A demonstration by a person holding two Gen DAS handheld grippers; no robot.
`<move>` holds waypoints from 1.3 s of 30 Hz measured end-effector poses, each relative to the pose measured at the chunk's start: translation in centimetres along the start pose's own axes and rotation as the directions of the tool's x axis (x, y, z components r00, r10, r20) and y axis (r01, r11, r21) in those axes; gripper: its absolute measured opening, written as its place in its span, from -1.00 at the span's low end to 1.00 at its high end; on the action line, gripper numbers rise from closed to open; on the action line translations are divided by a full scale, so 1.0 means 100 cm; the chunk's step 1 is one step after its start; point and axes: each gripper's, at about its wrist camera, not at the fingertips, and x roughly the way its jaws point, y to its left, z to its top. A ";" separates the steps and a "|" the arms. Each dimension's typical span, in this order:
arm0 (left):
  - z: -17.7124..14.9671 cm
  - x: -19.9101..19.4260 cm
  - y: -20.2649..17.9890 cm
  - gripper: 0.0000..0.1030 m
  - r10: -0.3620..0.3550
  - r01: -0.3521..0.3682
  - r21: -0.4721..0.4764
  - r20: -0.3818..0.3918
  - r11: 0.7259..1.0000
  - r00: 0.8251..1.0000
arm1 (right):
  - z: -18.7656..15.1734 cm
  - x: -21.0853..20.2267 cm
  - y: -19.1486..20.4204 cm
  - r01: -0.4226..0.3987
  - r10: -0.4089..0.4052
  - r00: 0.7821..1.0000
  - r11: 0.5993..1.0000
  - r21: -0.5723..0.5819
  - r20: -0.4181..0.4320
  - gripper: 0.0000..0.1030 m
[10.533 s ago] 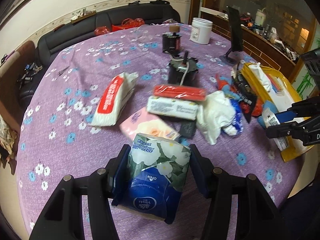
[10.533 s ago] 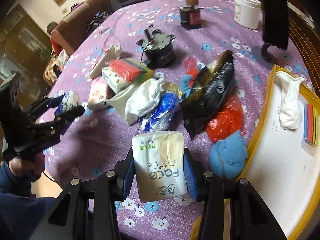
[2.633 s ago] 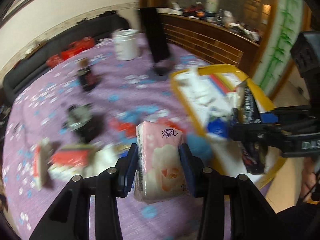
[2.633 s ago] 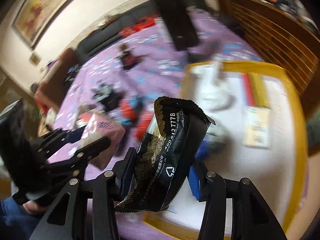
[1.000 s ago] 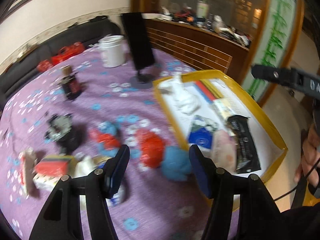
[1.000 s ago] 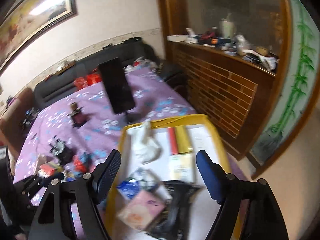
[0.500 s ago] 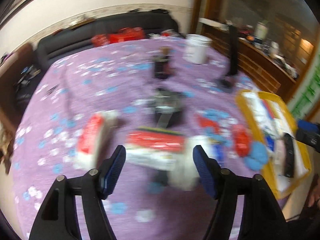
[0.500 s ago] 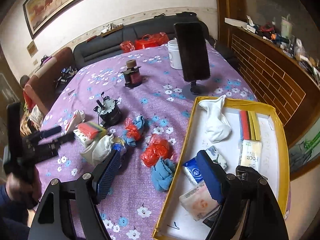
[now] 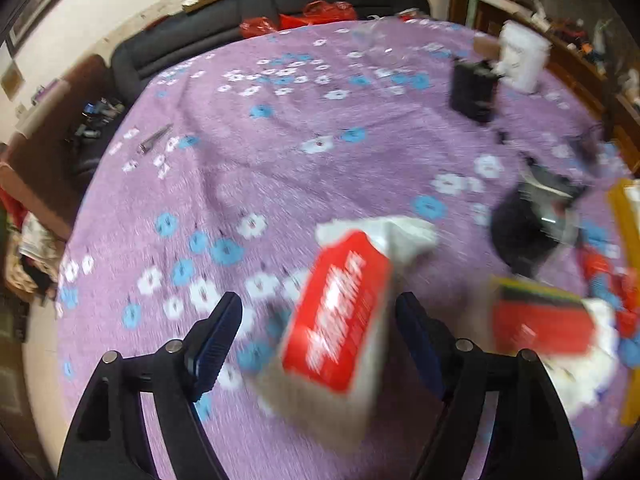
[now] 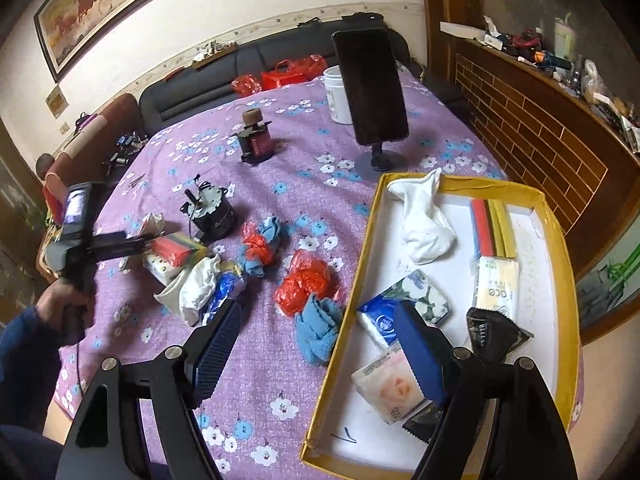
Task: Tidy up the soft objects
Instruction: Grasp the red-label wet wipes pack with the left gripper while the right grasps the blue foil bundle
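Both tongs are empty now. A few seconds ago the left tongs point(image 9: 316, 340) pinched a pink pack point(image 10: 390, 386) and the right tongs point(image 10: 320, 346) a black pouch point(image 10: 494, 334); both now lie at the near end of the yellow tray point(image 10: 344, 320), beside the blue floral pack point(image 10: 404, 302) and the pale yellow pack point(image 10: 496, 288). So that pair of drops is done.

The left tongs have since swung left across the desk point(image 9: 280, 152), away from the tray, and their jaws have just been opening. They stand spread over the red-and-white pack point(image 9: 340, 312), which lies blurred between the pads but closer to the right one; I cannot tell whether that pad touches it. This looks like the next pickup, not yet gripped.

The right tongs hang spread and empty over the tray's left rim. Much remains on the cloth: a red-topped pack point(image 10: 172, 254), white cloth point(image 10: 196, 292), red bag point(image 10: 306, 282) and blue cloth point(image 10: 318, 330).
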 end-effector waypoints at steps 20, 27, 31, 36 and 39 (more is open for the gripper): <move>-0.103 -0.047 -0.015 -0.12 -0.083 0.082 -0.058 -0.027 0.995 0.996 | 0.011 0.111 0.090 -0.214 0.163 0.939 0.967 -0.141 -0.303 0.41; -0.117 -0.060 -0.016 -0.12 -0.079 0.078 -0.053 -0.026 0.996 0.997 | 0.015 0.167 0.095 -0.164 0.109 0.913 0.980 -0.109 -0.394 0.14; -0.121 -0.063 -0.021 -0.12 -0.083 0.083 -0.035 -0.016 0.996 0.996 | 0.016 0.172 0.104 -0.182 0.119 0.924 0.973 -0.143 -0.364 -0.19; -0.114 -0.077 -0.034 -0.12 -0.121 0.121 -0.013 0.034 0.993 0.992 | 0.014 0.133 0.101 -0.195 0.143 0.945 0.968 -0.157 -0.293 -0.19; -0.107 -0.086 -0.045 -0.12 -0.145 0.145 0.007 0.066 0.989 0.987 | 0.008 0.106 0.097 -0.202 0.158 0.955 0.966 -0.163 -0.252 -0.19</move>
